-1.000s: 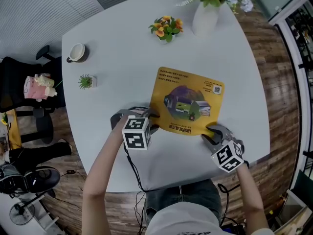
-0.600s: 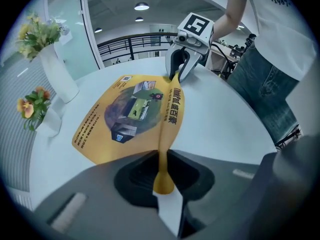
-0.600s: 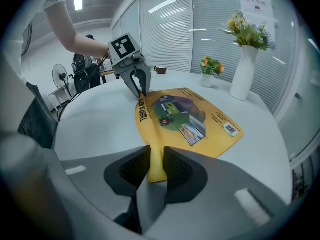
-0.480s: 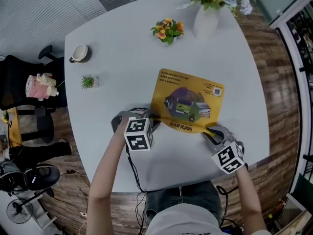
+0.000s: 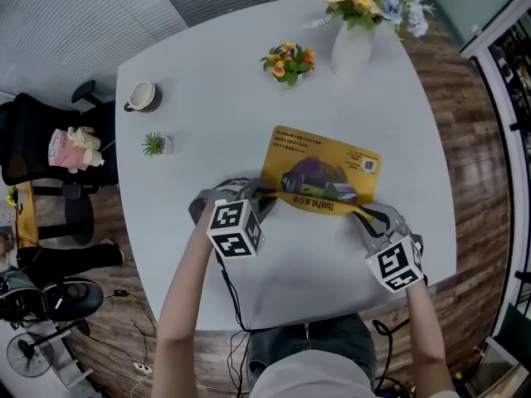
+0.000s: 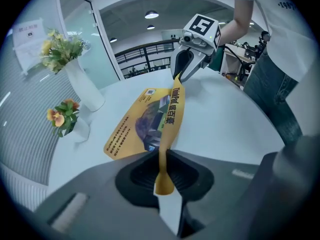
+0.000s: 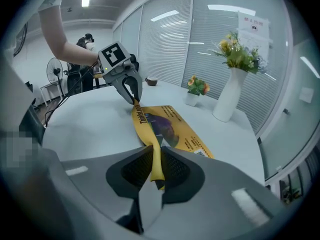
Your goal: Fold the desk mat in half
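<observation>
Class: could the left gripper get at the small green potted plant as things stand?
Probably not: the left gripper is shut on a corner of the yellow printed desk mat. Otherwise the white table towards the small green potted plant lies free.

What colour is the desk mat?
The thin desk mat is yellow with a purple-green central picture; best in the head view.

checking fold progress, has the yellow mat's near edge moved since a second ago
Yes. The mat's near edge has risen off the table and shifted toward the white vase, while its far edge lies flat.
</observation>
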The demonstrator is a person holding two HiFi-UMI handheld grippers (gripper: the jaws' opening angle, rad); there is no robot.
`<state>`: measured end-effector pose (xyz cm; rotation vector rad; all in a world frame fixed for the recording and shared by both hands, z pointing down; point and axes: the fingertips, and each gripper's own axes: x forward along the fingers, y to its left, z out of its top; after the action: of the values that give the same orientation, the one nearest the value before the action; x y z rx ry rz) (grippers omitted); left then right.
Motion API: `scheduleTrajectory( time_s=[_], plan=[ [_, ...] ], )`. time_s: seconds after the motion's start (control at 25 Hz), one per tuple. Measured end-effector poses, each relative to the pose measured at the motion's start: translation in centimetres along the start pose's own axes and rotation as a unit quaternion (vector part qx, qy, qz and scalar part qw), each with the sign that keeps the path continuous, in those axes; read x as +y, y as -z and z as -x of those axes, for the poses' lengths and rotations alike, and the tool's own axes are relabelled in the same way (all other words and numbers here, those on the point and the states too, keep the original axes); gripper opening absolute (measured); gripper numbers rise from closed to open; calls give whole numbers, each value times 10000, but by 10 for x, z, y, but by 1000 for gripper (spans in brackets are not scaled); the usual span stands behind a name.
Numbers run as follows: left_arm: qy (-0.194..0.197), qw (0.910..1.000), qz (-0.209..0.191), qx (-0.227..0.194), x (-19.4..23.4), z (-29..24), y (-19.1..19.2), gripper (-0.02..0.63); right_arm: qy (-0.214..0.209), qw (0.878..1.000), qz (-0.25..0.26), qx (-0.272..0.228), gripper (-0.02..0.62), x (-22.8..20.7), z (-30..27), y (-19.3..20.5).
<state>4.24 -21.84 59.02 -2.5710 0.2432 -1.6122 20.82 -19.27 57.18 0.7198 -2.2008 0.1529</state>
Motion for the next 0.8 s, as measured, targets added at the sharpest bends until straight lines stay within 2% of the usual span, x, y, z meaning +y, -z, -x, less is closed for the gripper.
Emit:
scheduleTrajectory(
  time_s=[0.2,0.36,0.8],
  plan=[
    [-394,9978,405,-345,37,9,-18,48,317,9993,-176,-126,74,-33,-3,-9],
    [-652,9970,326,-259,63,4,-26,48,467,9981,-364,-185,74,-57,-9,-13],
    [-423,9960,716,-311,92,-16,-26,49,440,9975,-537,-113,74,-86,-32,-9]
  ],
)
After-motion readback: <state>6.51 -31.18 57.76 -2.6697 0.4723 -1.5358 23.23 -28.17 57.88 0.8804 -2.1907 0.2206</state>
